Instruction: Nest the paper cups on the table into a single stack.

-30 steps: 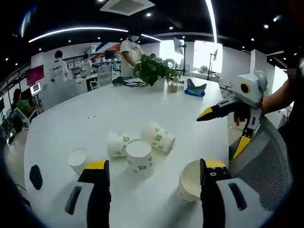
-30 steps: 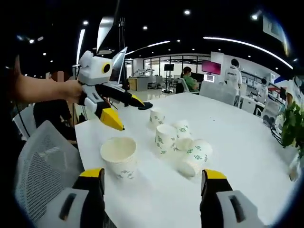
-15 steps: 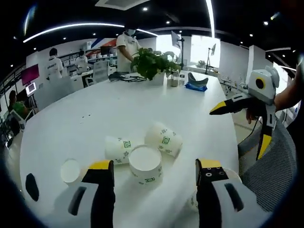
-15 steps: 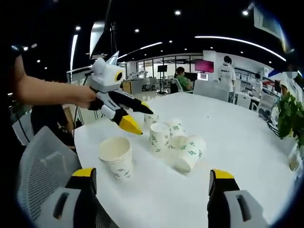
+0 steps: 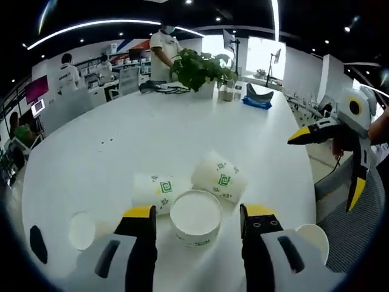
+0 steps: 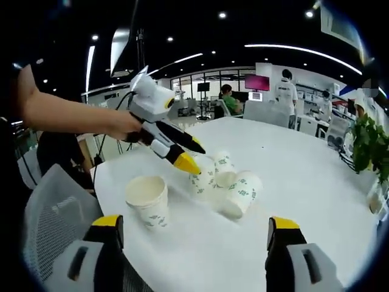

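Between left gripper [image 5: 196, 219] jaws, upright cup [image 5: 196, 217]

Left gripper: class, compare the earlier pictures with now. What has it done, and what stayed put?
The left gripper has moved in and down toward the cup cluster; its open jaws now flank the upright cup. It has grasped nothing yet. The right gripper has kept hovering open off to the side. The tipped cups, the cup at the table edge and the plant have not moved.

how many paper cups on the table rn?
5. Upright cup between the left gripper's jaws, two tipped cups behind it, one far left, one at the right edge.
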`<action>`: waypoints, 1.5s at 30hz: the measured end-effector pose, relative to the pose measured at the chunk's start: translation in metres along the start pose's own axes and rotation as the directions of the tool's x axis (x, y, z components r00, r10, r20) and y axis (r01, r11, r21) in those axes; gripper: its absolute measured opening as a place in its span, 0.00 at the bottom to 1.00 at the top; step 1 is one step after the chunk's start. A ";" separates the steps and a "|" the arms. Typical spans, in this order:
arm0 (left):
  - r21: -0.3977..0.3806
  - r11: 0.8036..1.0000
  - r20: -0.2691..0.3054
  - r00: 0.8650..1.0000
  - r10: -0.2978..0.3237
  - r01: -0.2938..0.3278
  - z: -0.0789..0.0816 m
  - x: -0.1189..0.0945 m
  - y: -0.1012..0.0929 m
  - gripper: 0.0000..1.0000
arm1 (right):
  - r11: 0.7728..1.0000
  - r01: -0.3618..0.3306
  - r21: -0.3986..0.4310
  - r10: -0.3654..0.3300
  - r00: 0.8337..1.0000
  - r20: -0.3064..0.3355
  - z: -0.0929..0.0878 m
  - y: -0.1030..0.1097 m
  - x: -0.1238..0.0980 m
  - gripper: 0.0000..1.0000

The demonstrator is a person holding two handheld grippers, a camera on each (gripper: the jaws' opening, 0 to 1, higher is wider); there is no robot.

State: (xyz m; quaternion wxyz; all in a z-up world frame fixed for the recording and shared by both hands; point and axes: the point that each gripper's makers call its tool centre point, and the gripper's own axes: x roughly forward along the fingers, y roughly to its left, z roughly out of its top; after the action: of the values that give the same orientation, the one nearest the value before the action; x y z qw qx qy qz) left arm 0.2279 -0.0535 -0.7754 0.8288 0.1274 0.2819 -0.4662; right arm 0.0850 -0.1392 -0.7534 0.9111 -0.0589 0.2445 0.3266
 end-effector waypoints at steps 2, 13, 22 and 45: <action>0.002 1.000 -0.008 1.000 0.000 0.000 0.000 0.002 -0.001 0.52 | 1.000 0.001 0.002 -0.001 1.000 0.000 -0.001 -0.001 0.000 0.99; 0.022 1.000 -0.072 0.997 0.001 0.000 -0.009 0.012 -0.006 0.43 | 1.000 0.007 0.009 -0.007 1.000 -0.003 -0.002 -0.004 0.000 0.98; 0.026 1.000 -0.072 0.997 -0.003 0.005 -0.009 0.010 -0.008 0.37 | 1.000 0.003 0.012 -0.003 1.000 -0.004 -0.001 -0.002 0.000 0.98; 0.012 1.000 0.000 1.000 0.004 -0.004 0.005 -0.018 -0.013 0.36 | 1.000 0.005 0.029 -0.006 1.000 0.025 0.004 -0.005 -0.001 0.95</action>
State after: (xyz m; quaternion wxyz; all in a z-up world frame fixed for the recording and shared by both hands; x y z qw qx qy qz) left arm 0.2111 -0.0499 -0.7602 0.8289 0.1331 0.2789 -0.4664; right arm 0.0889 -0.1427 -0.7501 0.9157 -0.0425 0.2377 0.3212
